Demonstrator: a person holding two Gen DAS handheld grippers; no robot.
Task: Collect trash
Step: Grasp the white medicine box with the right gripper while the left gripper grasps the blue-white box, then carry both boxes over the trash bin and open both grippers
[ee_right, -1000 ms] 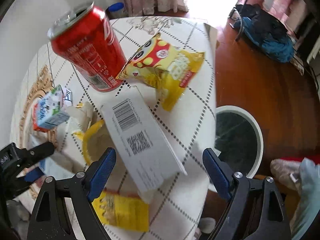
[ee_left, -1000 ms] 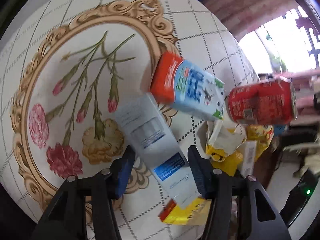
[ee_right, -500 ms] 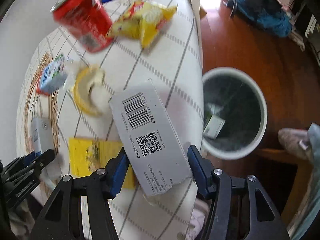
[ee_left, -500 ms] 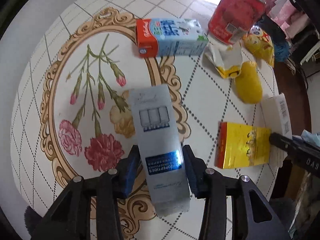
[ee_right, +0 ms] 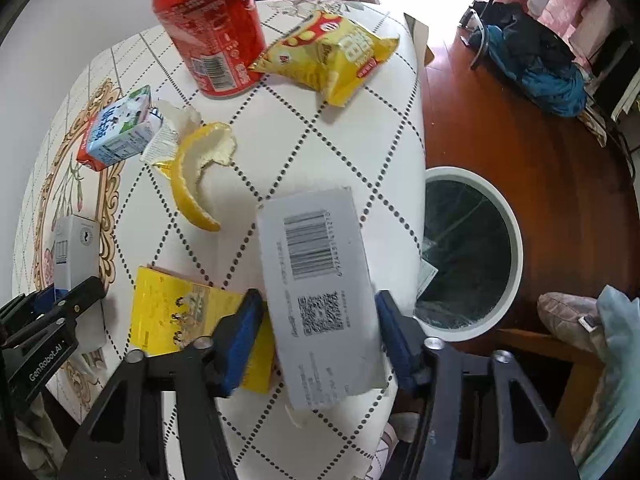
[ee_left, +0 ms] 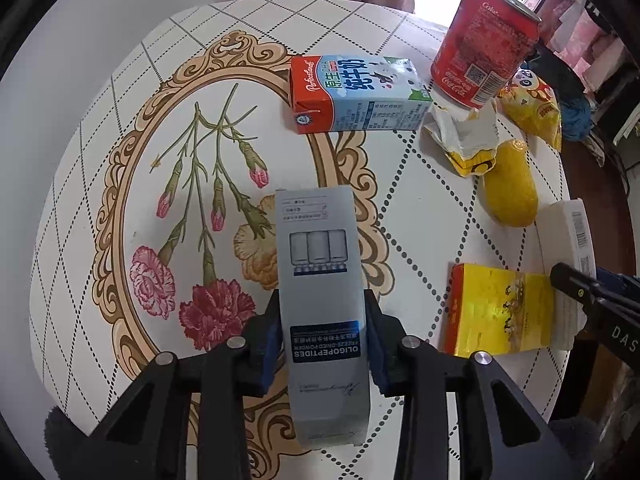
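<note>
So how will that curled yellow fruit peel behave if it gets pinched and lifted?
The curled yellow fruit peel probably weighs little and flexes, since it is a thin hollowed strip. Its arch may flatten under the jaws. The ragged white pith might tear.

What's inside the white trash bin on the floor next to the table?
The white trash bin has a dark liner and one pale scrap at its near-table edge. The table edge hides the rest.

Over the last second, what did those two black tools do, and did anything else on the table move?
Both tools have been closing on a box each. The left tool now clamps the grey box; the right tool clamps the white barcode box, which was turned straighter between its pads. The red can, milk carton, peel, yellow snack bag and flat yellow box stayed put.
</note>
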